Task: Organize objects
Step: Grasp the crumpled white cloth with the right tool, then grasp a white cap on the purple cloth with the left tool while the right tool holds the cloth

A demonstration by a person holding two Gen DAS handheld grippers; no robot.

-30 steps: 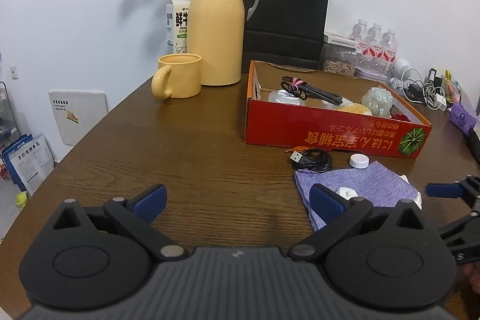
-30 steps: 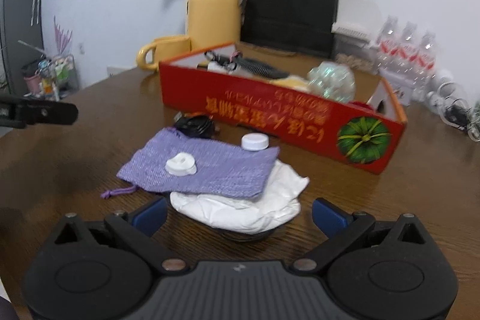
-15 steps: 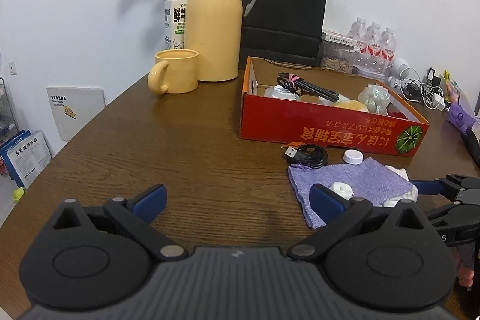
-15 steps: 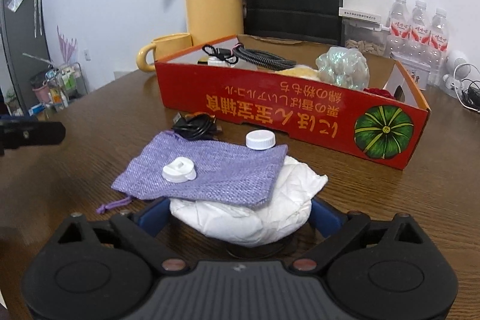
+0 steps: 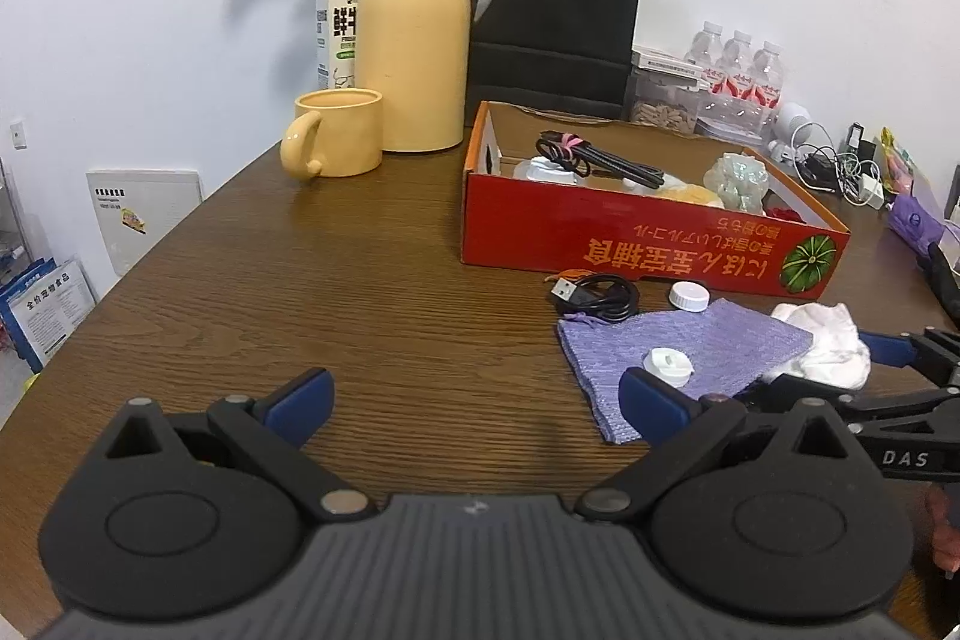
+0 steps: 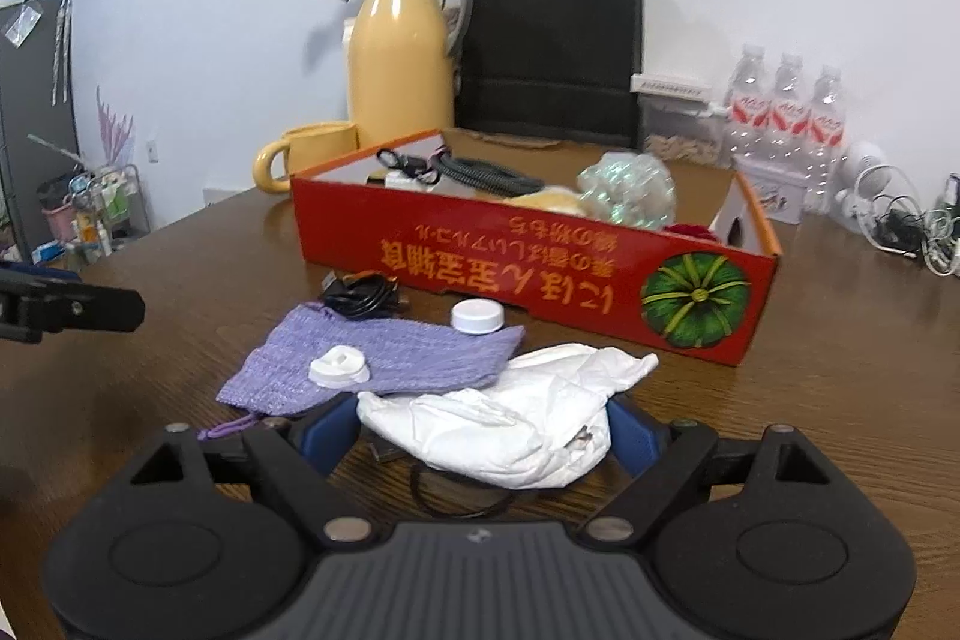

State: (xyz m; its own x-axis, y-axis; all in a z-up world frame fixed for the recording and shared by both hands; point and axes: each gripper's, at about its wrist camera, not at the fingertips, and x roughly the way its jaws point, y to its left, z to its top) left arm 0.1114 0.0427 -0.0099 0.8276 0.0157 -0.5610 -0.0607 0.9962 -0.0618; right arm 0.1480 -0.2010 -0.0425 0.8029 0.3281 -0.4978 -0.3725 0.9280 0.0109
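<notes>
My right gripper [image 6: 480, 430] has its blue pads on both sides of a crumpled white cloth [image 6: 498, 424] on the table; the cloth fills the gap between them and touches both. A purple knit pouch [image 6: 384, 358] partly overlaps the cloth, with a small white cap [image 6: 339, 367] on it. A second white cap [image 6: 477, 316] and a black USB cable [image 6: 363, 295] lie by the red box [image 6: 540, 274]. My left gripper [image 5: 474, 400] is open and empty over bare table, left of the pouch [image 5: 684, 358]. The right gripper also shows in the left wrist view [image 5: 840, 370].
A yellow thermos [image 5: 414, 28], a yellow mug [image 5: 339, 133], a milk carton and a black paper bag [image 5: 552, 16] stand behind the box. Water bottles [image 6: 786, 112] and tangled cables [image 6: 900, 226] are at the back right. The box holds a black cable and other items.
My right gripper moved forward until its pads stand on either side of the white cloth, and the jaws narrowed onto it. My left gripper drew back slightly and stayed open.
</notes>
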